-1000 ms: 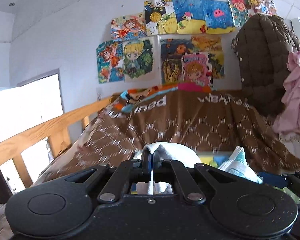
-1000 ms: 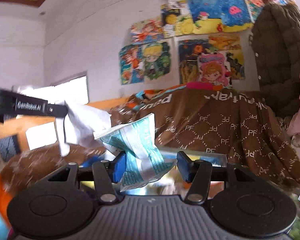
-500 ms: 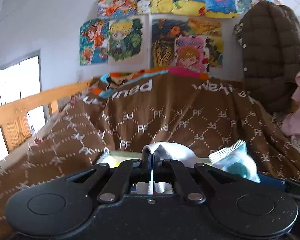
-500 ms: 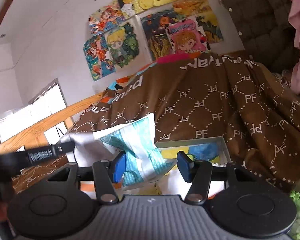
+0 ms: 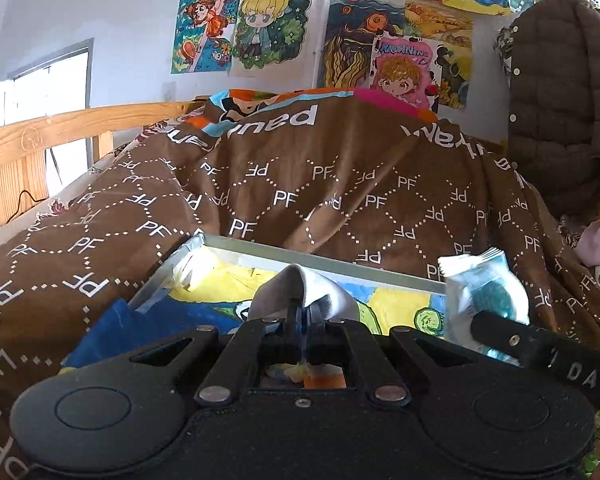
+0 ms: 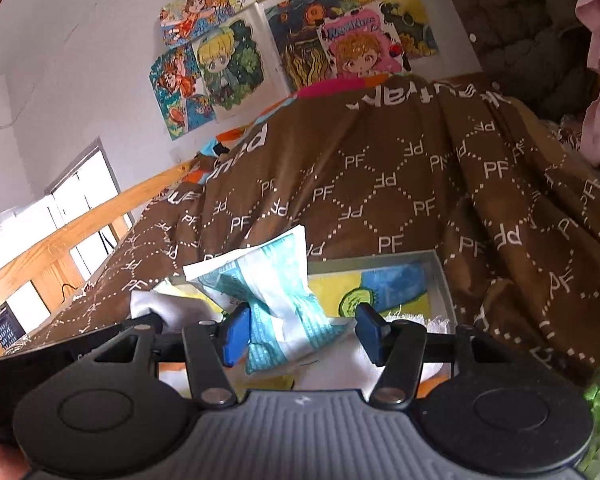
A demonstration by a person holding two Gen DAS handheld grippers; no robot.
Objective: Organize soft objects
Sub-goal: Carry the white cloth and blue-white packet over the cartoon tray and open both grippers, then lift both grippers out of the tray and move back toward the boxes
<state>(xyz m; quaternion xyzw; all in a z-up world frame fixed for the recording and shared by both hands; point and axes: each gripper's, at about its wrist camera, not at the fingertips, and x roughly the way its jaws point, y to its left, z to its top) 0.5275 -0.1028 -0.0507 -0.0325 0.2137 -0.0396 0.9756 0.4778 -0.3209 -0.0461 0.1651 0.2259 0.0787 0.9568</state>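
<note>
Left wrist view: the left hand-held gripper (image 5: 303,318) has its two black fingers pressed together on a fold of soft white cloth (image 5: 300,292), which rises in a small peak just ahead of the fingertips. Below and beyond it lies a shallow grey-rimmed box (image 5: 324,254) with a bright yellow, blue and green cartoon picture on its floor, resting on a brown quilt printed with white "PF" letters and dotted diamonds (image 5: 340,192) spread over the bed. A piece of dark blue fabric (image 5: 112,324) lies at the box's near left corner. At the right edge the other tool's black finger crosses the frame with a crinkly white and teal plastic packet (image 5: 480,292) beside it.

Right wrist view: the right hand-held gripper (image 6: 302,332) has its blue-padded fingers (image 6: 233,334) set moderately apart, and the white and teal packet (image 6: 276,292) stands between them, pinched at its waist (the left pad touches it; the right pad looks clear of it, and whether the grip is firm I cannot tell). The packet hangs over the near part of the box (image 6: 436,276). The white cloth (image 6: 168,308) shows to the left, beside the packet. On the white wall behind hang colourful cartoon drawings (image 6: 228,60), and a wooden bed rail (image 6: 60,240) runs along the left.
</note>
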